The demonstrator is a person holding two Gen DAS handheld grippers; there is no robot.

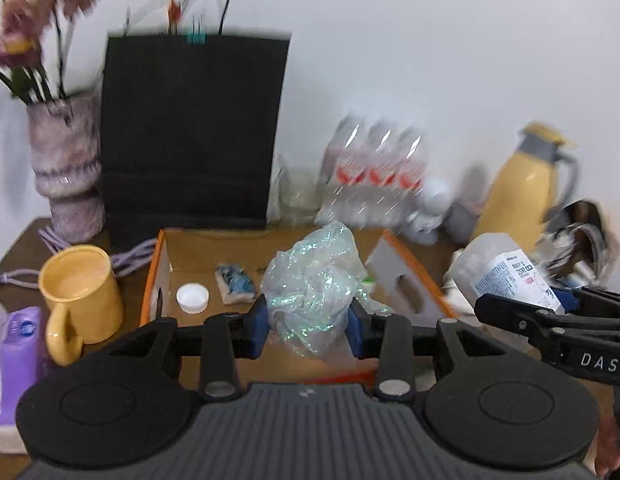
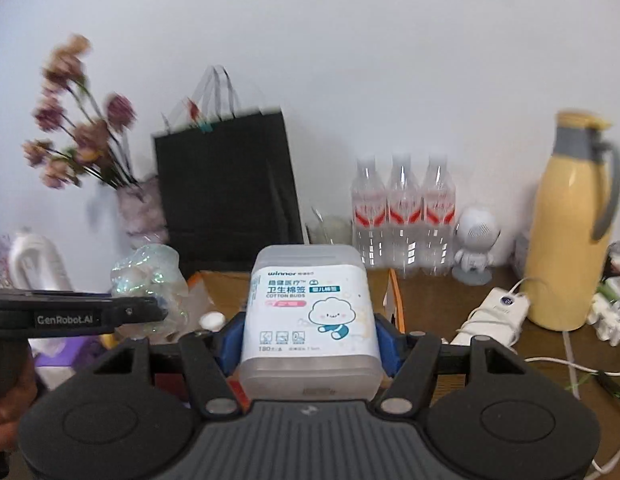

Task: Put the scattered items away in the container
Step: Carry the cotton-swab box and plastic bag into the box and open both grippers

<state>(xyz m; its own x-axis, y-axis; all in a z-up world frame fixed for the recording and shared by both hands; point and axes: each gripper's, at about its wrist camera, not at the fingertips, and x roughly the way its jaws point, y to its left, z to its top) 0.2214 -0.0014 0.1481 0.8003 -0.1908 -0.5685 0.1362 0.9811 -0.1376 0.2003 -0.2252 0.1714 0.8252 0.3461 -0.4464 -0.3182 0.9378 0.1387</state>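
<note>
Left wrist: left hand-held gripper [image 1: 310,324] (tilted downward) clamps iridescent wrap [image 1: 316,280].

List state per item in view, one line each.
left gripper: shut on iridescent bag
iridescent bag: crumpled, held over the box
right gripper: shut on cotton bud box
cotton bud box: lid closed, held, off the table
cardboard box: open, holds a white cap and a small packet
yellow mug: upright
black paper bag: upright
water bottles: upright
yellow flask: upright, lid shut
</note>
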